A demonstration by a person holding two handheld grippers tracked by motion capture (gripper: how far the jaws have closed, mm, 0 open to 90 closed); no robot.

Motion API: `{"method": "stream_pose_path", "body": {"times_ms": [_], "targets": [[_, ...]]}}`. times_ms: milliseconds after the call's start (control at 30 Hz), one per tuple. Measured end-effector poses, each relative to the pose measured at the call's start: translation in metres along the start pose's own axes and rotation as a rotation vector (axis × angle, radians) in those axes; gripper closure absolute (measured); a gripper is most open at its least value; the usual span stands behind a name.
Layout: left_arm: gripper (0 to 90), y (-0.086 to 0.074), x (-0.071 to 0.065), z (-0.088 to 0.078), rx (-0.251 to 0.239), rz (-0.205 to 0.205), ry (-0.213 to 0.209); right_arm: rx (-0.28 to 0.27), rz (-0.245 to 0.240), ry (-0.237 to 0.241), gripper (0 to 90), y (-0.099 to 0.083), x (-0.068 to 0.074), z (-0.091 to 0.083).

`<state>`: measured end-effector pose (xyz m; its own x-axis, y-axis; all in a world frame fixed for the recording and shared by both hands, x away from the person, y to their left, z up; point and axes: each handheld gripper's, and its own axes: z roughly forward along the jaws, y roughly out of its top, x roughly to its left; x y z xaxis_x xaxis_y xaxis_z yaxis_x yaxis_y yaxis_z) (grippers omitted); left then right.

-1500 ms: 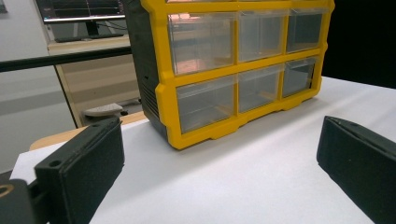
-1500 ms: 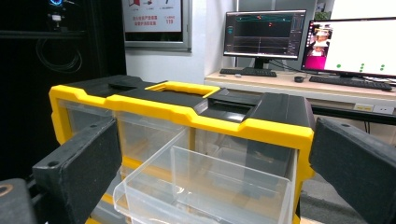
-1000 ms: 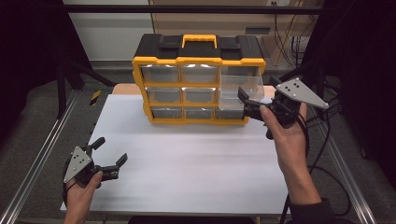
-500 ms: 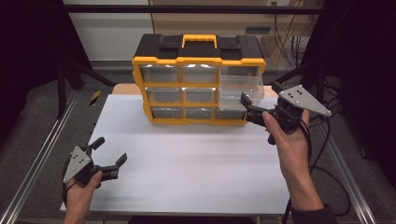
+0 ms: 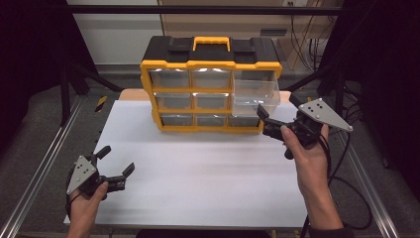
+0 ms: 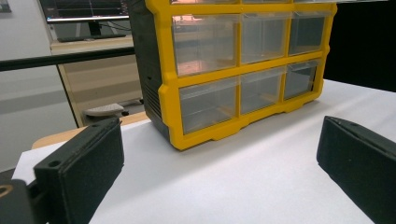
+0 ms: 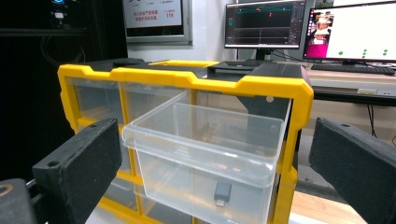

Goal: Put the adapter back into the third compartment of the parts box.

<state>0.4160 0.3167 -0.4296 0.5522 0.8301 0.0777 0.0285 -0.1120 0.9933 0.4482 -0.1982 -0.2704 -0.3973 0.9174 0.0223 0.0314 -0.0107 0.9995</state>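
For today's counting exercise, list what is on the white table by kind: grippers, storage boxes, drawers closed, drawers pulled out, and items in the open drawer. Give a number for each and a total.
Grippers: 2, left gripper and right gripper
Storage box: 1
Closed drawers: 8
Open drawer: 1
Small dark item in the open drawer: 1
Total: 13

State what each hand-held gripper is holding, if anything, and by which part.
Nothing is held. The left hand-held gripper is open above the table, and the right hand-held gripper is open, near the pulled-out drawer.
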Motion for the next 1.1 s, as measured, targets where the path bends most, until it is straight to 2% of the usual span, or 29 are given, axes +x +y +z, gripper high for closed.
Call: {"method": "stream_pose_path", "body": {"times_ms": [533,1100], "targets": [[0.5,0.0,0.0,0.0,-0.002,0.001,0.0,0.018,-0.013,0.017,2.9,-0.014,0.006,-0.007],[0.5,0.0,0.0,0.0,-0.003,0.001,0.0,0.053,0.0,0.02,2.8,-0.037,0.008,-0.012]]}}
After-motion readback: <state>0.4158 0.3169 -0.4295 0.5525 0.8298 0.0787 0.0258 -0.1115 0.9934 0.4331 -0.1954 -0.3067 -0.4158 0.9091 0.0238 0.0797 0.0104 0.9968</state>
